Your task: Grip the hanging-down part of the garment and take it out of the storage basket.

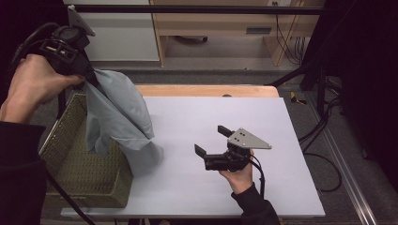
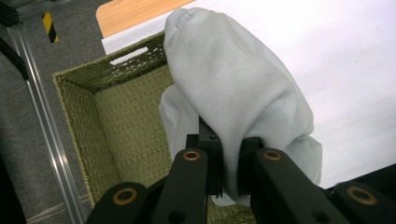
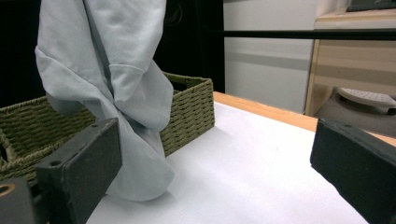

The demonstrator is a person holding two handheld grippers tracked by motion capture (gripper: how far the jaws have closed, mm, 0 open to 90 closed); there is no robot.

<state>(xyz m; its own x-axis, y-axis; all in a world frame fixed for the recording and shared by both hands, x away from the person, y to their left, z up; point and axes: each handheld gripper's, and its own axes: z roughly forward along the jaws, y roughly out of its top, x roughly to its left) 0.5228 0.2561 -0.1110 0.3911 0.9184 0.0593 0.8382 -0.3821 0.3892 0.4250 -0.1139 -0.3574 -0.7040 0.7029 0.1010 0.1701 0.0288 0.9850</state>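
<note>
A pale grey-blue cloth (image 1: 123, 112) hangs from my left gripper (image 1: 89, 78), which is raised over the far left of the table and shut on the cloth's top. The cloth drapes over the right rim of a green woven basket (image 1: 80, 174), and its lower end rests on the white table top (image 1: 211, 112). In the left gripper view the jaws (image 2: 229, 158) pinch a fold of the cloth (image 2: 233, 88) above the basket (image 2: 121, 121). My right gripper (image 1: 210, 139) lies low over the middle of the table, open, with nothing between its pads (image 3: 88, 163). It faces the hanging cloth (image 3: 116, 70) and basket (image 3: 191, 107).
A wooden strip (image 1: 206, 90) edges the far side of the table. Behind it stand a white cabinet (image 1: 122, 33) and a wooden shelf unit (image 1: 225, 23). Cables (image 1: 324, 126) and a metal rail (image 1: 347, 173) run on the floor to the right.
</note>
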